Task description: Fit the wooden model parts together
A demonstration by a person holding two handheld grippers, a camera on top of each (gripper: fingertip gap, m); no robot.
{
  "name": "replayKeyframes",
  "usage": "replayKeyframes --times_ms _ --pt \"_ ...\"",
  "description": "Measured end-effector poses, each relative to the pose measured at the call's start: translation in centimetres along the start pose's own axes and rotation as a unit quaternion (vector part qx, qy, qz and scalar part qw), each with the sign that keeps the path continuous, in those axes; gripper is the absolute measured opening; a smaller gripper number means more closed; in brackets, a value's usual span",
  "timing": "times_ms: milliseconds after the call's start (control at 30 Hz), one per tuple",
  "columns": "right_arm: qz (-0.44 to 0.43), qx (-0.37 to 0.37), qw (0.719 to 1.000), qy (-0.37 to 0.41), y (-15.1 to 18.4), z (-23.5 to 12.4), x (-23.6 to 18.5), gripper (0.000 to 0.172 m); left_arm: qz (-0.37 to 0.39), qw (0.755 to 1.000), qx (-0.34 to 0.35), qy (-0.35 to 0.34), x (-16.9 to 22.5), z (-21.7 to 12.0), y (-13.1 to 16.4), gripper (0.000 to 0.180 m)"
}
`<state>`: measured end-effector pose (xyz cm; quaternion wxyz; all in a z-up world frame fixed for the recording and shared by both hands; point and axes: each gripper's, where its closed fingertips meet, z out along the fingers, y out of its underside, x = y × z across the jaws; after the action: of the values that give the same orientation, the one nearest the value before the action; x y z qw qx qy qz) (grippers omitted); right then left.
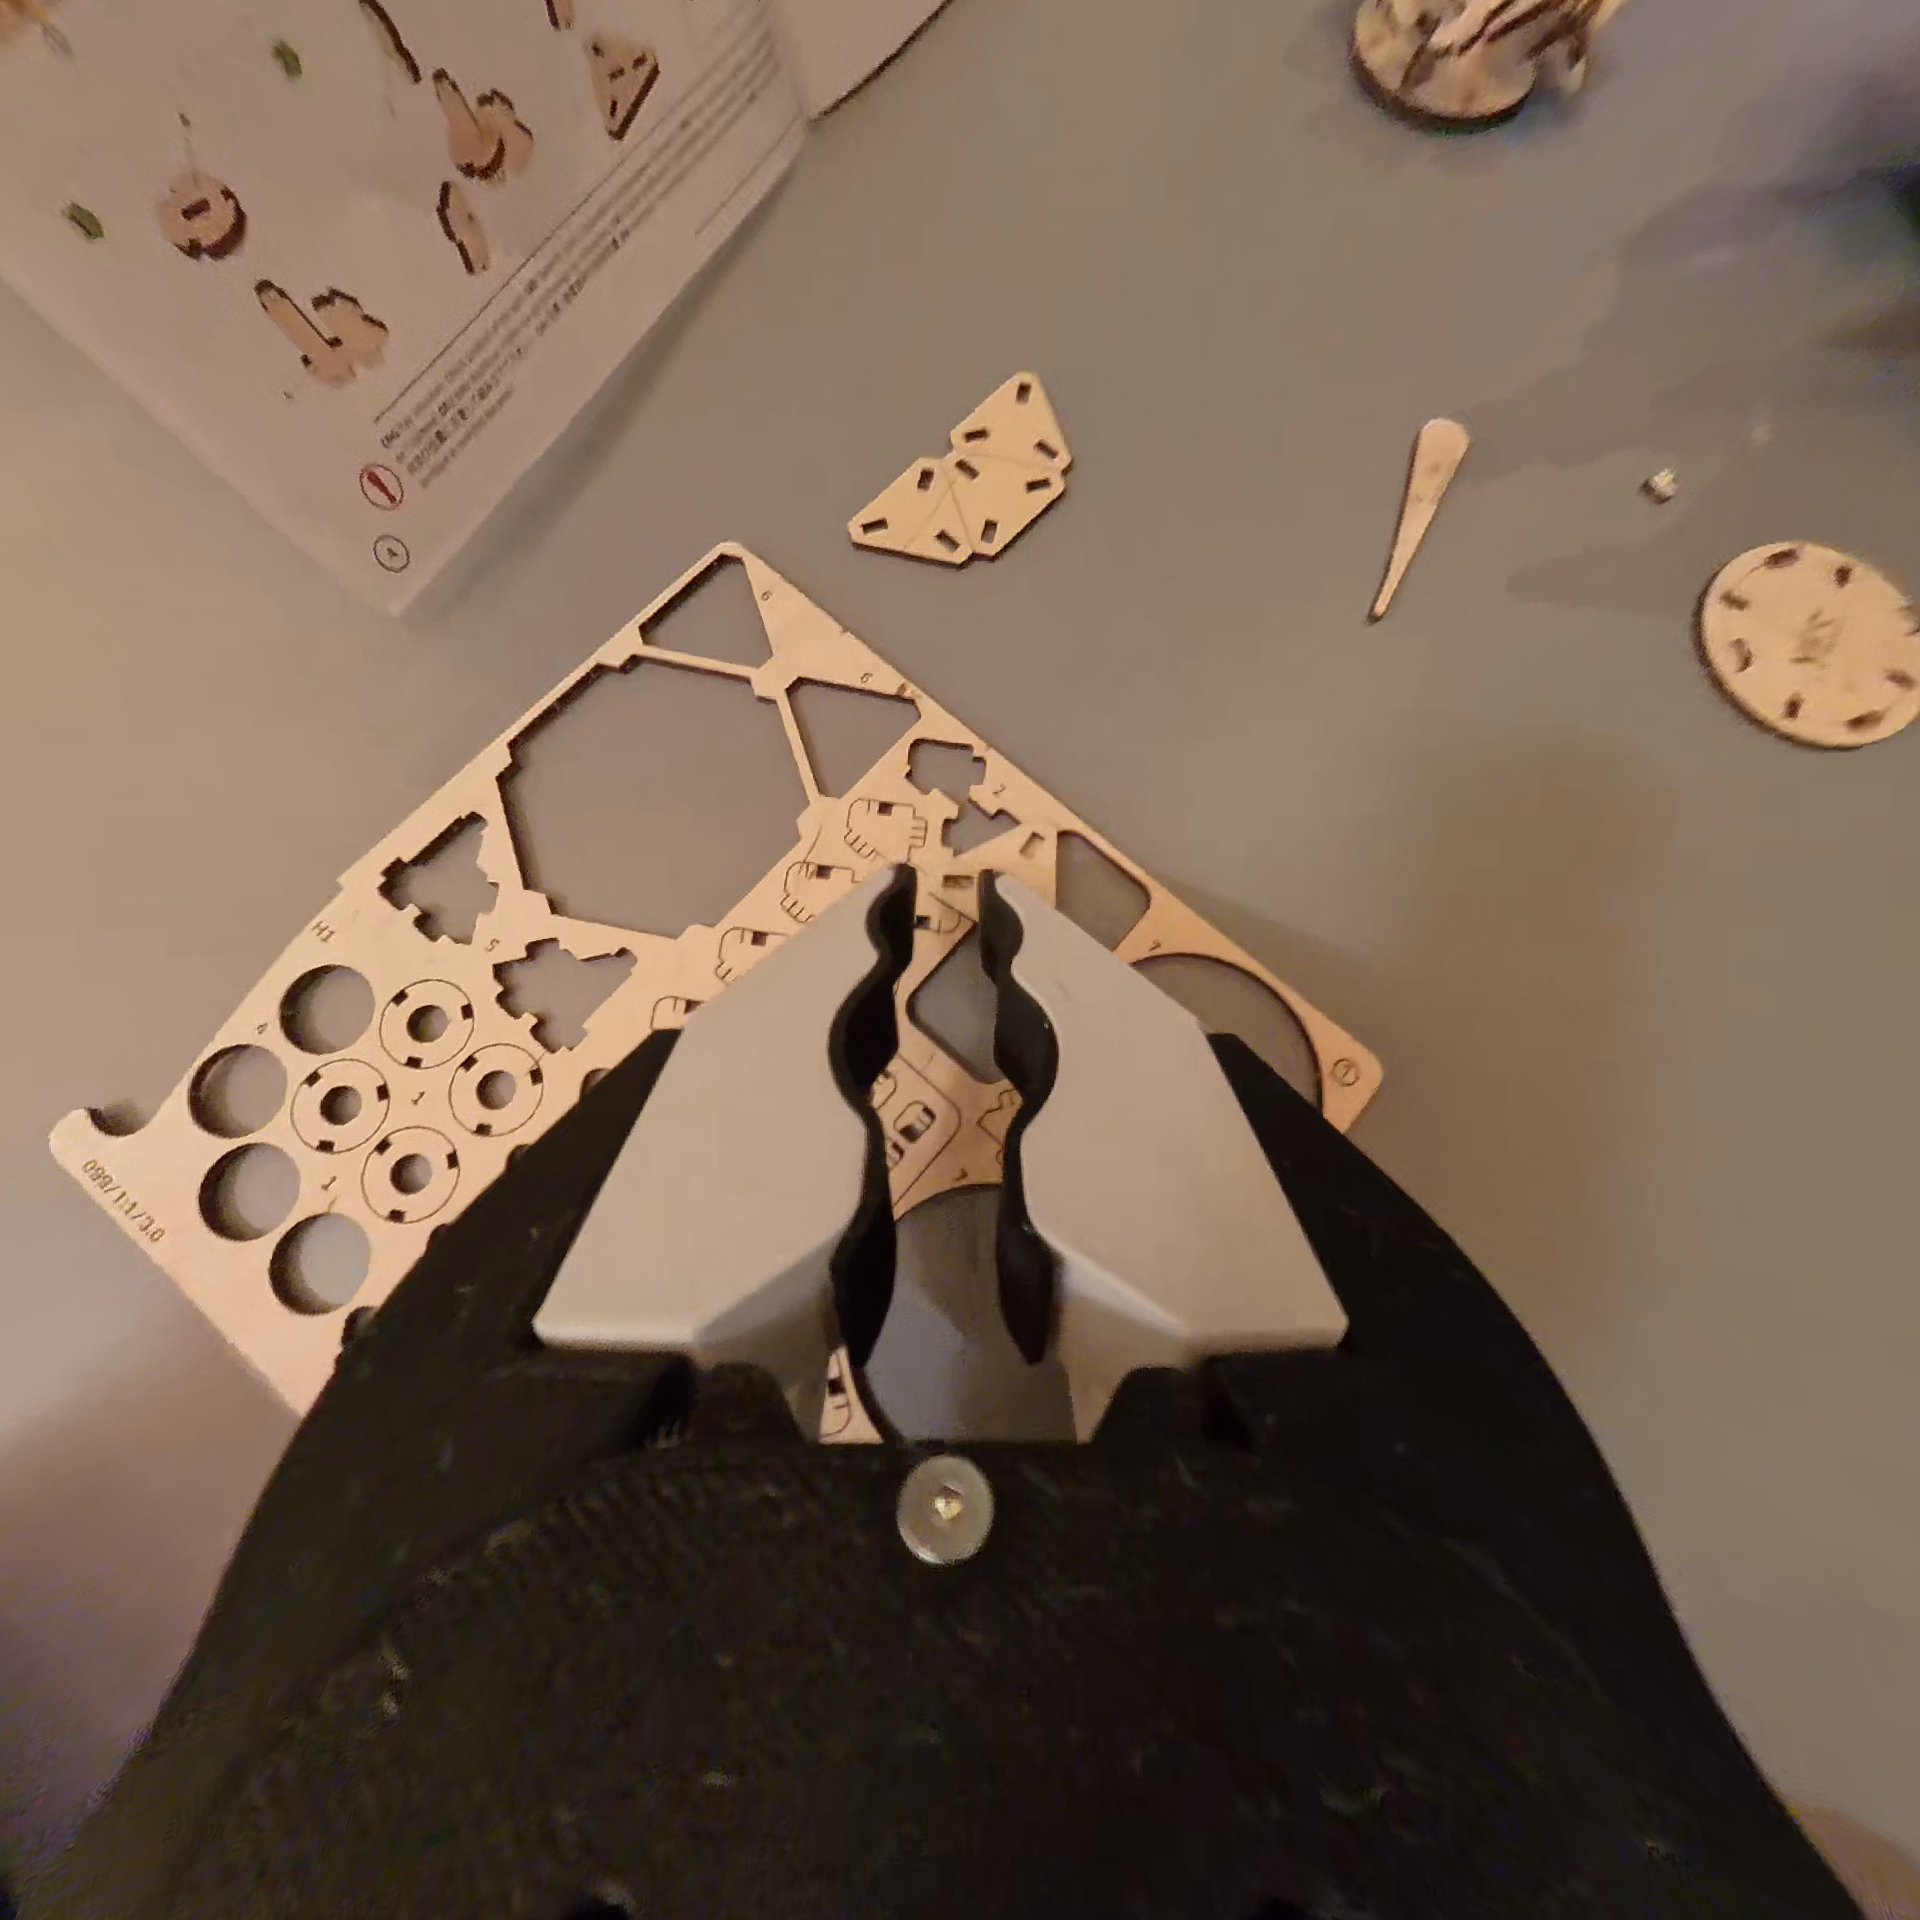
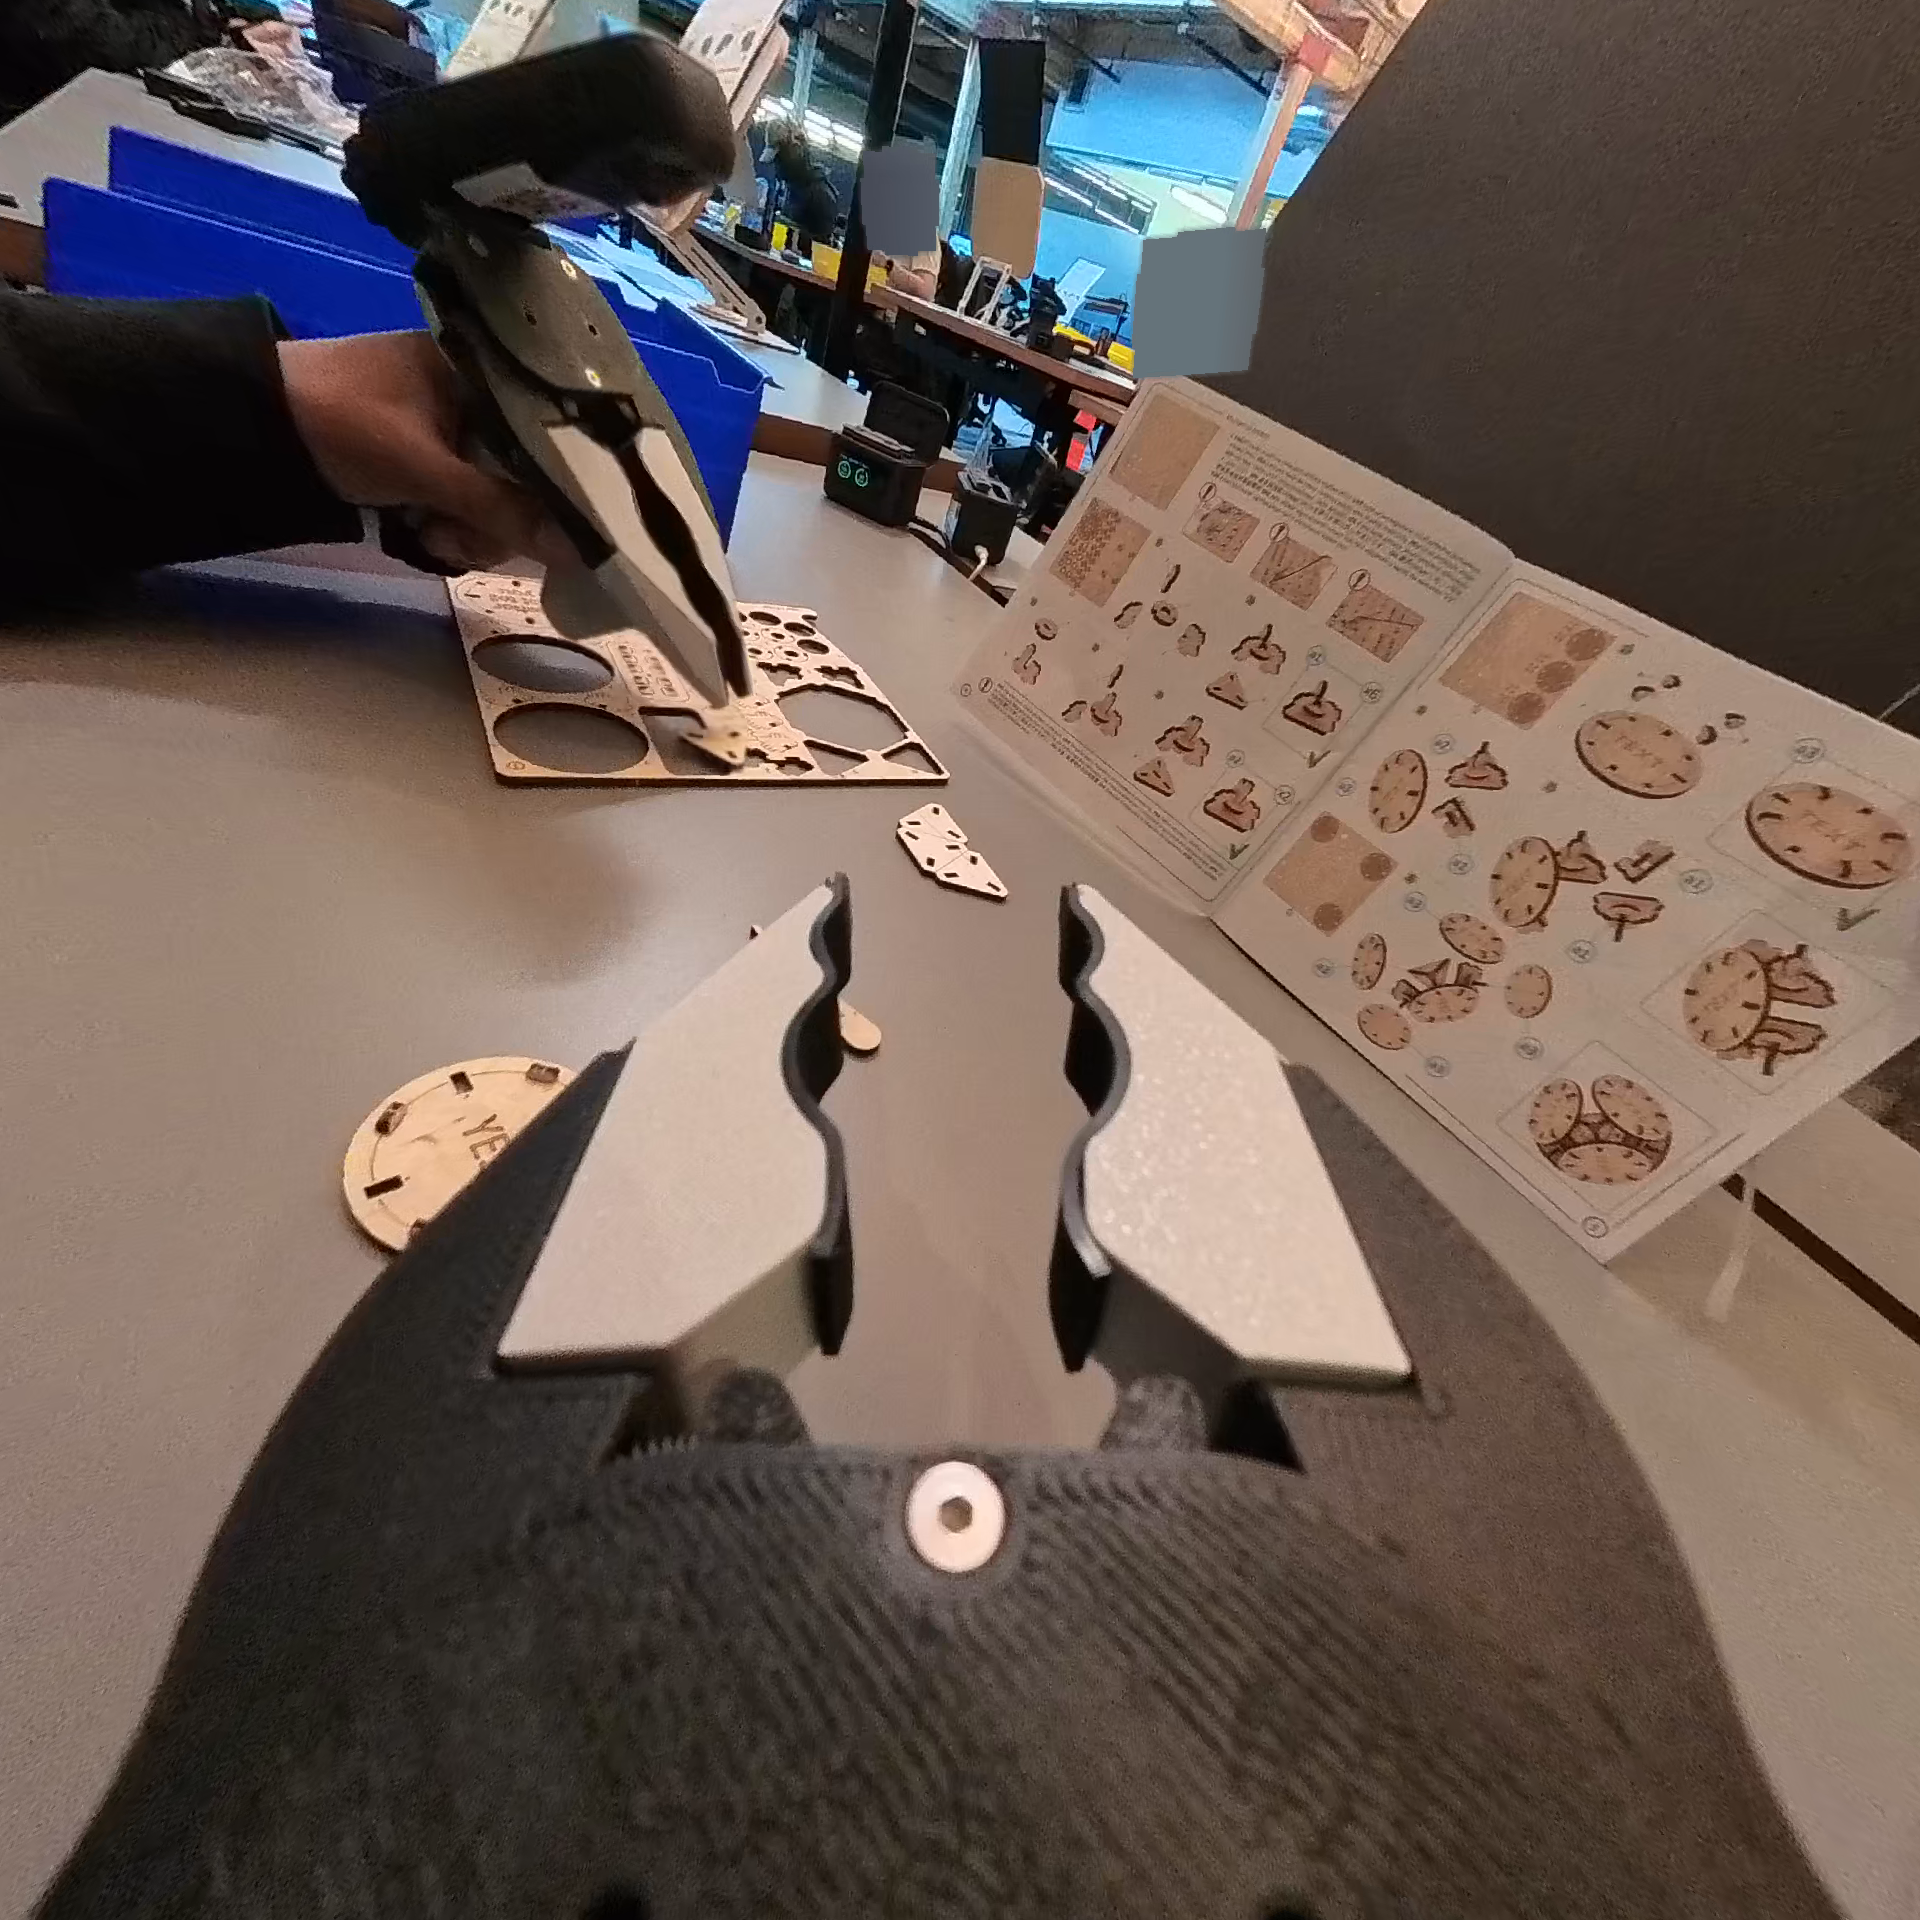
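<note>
Over the pale laser-cut plywood parts sheet [image 1: 582, 831], left gripper [image 1: 940, 883] is pinching a small flat wooden piece [image 2: 717, 746], jaws narrow, tilting it up from its cutout. Right gripper [image 2: 951, 904] is hovering wide and empty above the grey table [image 2: 260, 935], near the folded triangular wooden panel [image 2: 951, 850].

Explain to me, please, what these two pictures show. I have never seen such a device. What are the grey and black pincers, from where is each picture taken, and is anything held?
No robot here: a person's hand holds each two-finger gripper, with a camera looking along its fingers. One picture looks down from the left gripper, the other forward from the right gripper. On the grey table lie a wooden sheet with cut-out shapes, a slotted disc, a flat angular piece, a thin stick and an open instruction booklet. The left gripper pinches a small wooden piece over the sheet. The right gripper is open and holds nothing.
</note>
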<state>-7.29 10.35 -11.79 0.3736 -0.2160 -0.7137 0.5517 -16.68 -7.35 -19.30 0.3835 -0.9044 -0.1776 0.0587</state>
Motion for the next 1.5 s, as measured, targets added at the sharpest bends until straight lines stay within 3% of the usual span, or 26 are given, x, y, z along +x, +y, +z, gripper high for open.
replayKeyframes --times_ms 300,600,833,1000,1233,1367,1500 --pt "-0.021 -0.006 1.000 -0.005 0.1 0.2 -0.5 0.038 -0.004 0.999 0.013 0.041 1.1 0.1 -0.2 0.033" --pt "-0.024 -0.008 1.000 -0.006 0.2 0.2 -0.6 0.038 0.040 0.998 -0.038 -0.003 0.8 1.2 1.1 0.025" --pt "-0.028 -0.009 1.000 -0.007 0.2 0.2 -0.8 0.038 0.032 0.999 -0.031 -0.028 -0.3 0.8 1.0 0.024" --pt "-0.027 -0.009 1.000 -0.007 0.2 0.2 -0.7 0.038 0.024 0.999 0.018 -0.012 0.6 0.5 -1.0 0.024" --pt "-0.020 -0.008 1.000 -0.004 0.2 0.2 -0.5 0.038 0.070 0.997 -0.023 -0.029 2.1 4.3 -2.7 0.023" --pt "-0.015 -0.022 1.000 0.003 0.6 0.1 -0.2 0.039 0.052 0.998 -0.027 -0.025 2.2 5.4 -3.3 0.024" --pt "0.011 -0.057 0.998 0.012 1.7 -0.1 0.7 0.046 0.035 0.999 -0.026 -0.008 2.5 6.0 -3.5 0.039"
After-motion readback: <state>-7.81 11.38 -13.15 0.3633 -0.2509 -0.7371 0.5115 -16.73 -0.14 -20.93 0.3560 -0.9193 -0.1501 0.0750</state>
